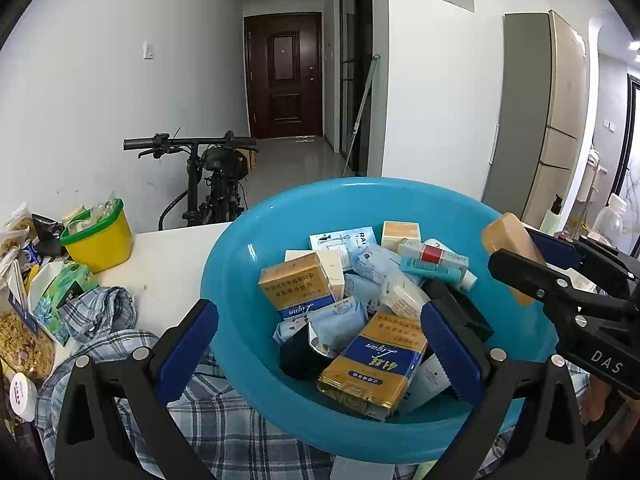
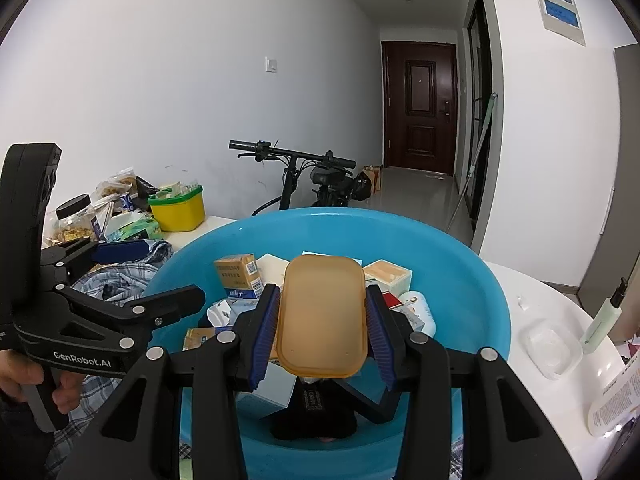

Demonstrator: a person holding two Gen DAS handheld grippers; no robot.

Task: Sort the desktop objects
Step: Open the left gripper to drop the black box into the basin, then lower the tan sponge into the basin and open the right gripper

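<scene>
A blue plastic basin [image 1: 232,280] [image 2: 480,304] holds several small boxes, packets and tubes, among them yellow-and-blue cartons [image 1: 294,288] [image 2: 236,276]. My right gripper [image 2: 322,320] is shut on a flat amber soap-like bar [image 2: 322,316] and holds it above the basin; it also shows in the left wrist view [image 1: 508,248] at the right, over the basin's rim. My left gripper [image 1: 316,344] is open and empty, its jaws wide apart over the basin's near side. In the right wrist view it [image 2: 152,276] is at the left.
A plaid shirt [image 1: 100,312] lies under and left of the basin. A yellow tub with a green rim [image 1: 98,240] [image 2: 178,210] and snack bags stand at the far left. A clear plastic box [image 2: 554,348] and a green bottle [image 2: 600,320] are on the right. A bicycle [image 1: 212,176] stands behind the table.
</scene>
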